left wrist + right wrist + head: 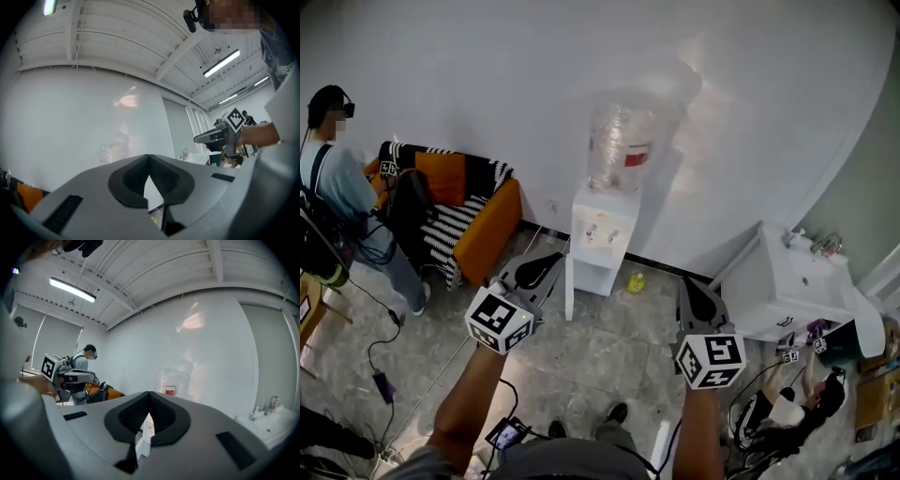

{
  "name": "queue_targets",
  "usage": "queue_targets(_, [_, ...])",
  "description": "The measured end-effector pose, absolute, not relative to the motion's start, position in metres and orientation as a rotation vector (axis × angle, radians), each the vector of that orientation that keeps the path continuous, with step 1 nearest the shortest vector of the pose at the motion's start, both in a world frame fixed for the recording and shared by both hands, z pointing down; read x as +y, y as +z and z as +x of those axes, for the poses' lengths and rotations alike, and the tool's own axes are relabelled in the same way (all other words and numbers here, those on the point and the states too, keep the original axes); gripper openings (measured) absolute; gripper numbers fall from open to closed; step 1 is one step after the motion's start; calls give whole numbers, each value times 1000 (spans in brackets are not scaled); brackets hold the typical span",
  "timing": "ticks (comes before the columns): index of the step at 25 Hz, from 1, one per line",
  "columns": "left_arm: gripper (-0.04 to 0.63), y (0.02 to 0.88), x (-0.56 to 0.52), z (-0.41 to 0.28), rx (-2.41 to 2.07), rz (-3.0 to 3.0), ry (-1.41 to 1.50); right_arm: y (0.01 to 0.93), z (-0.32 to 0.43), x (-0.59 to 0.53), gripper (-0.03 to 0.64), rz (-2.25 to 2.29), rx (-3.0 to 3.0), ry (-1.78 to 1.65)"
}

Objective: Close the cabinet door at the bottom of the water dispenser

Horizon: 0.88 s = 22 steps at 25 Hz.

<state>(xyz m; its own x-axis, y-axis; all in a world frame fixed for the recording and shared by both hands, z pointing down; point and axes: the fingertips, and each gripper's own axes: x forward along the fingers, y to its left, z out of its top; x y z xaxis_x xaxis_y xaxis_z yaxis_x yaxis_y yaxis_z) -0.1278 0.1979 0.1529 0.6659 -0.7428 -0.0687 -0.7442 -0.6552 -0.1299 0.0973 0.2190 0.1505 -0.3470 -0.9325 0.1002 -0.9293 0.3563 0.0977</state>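
The water dispenser [604, 234] stands on the floor [609, 356] against the white wall [487, 75], between the orange sofa [483, 230] & the white sink unit [787, 281], w/ a clear bottle [621, 145] on top. The cabinet door [569, 286] at its base hangs open. It shows as a thin white panel, nearly edge-on, at the left side of the lower compartment.

Orientation: the door's long axis is vertical. The panel sticks out from the cabinet front toward the person, approx. square to it. The hinge is prob. on the cabinet's left edge, w/ the free edge pointing away from the wall.

Handling (judged): a light, stiff panel that swings easily on its hinge. The face looks smooth, so prob. slippery. No grasp is needed: push on the outer face near the free edge, farthest from the hinge, for best leverage. Go gently, since the dispenser looks narrow & top-loaded and a hard shove could rock it.

The left gripper [546, 262] is clenched, tips meeting, nothing between them. It hangs in the air just left of the door in the head view, not touching it. The right gripper [686, 286] is likewise clenched & empty, off to the dispenser's right. In the gripper views, each pair of pads meets at the tip, w/ the dispenser seen through the gap below.
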Motion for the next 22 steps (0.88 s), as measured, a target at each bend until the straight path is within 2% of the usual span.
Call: queue_targets(22, [15,166,102,-120,1595,-2550,-133,170,111,48,28,1394,-2718,39])
